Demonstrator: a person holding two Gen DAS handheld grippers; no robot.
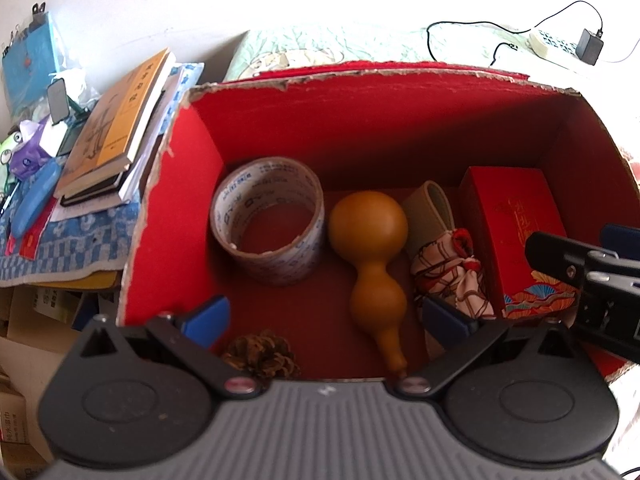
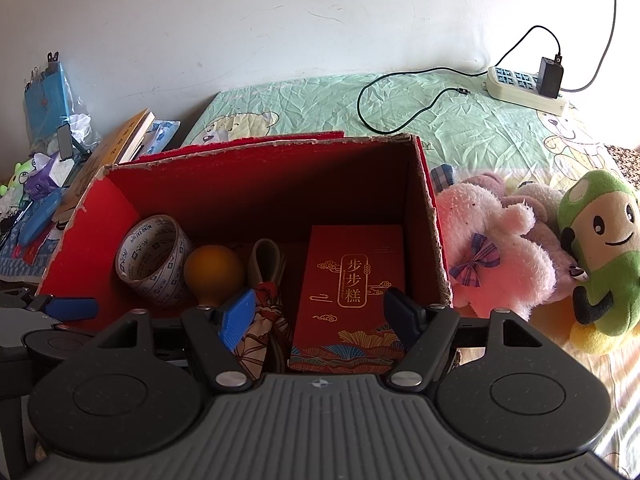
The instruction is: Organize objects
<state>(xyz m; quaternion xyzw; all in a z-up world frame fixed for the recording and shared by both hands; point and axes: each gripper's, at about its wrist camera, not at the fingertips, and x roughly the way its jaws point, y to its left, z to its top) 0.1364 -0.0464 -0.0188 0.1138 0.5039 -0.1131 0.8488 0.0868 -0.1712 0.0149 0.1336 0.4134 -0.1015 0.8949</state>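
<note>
1. Left wrist view: I hold my left gripper spread wide and empty over the near edge of the red box. Inside, left to right, lie a tape roll, a gourd, a cloth pouch and a red carton; a pinecone sits near the front.
2. Right wrist view: my right gripper also gapes, holding nothing, above the red carton. Plush toys lie just outside the box's right wall.

White wall, green bear-print bedsheet, power strip, bright daylight at right
</note>
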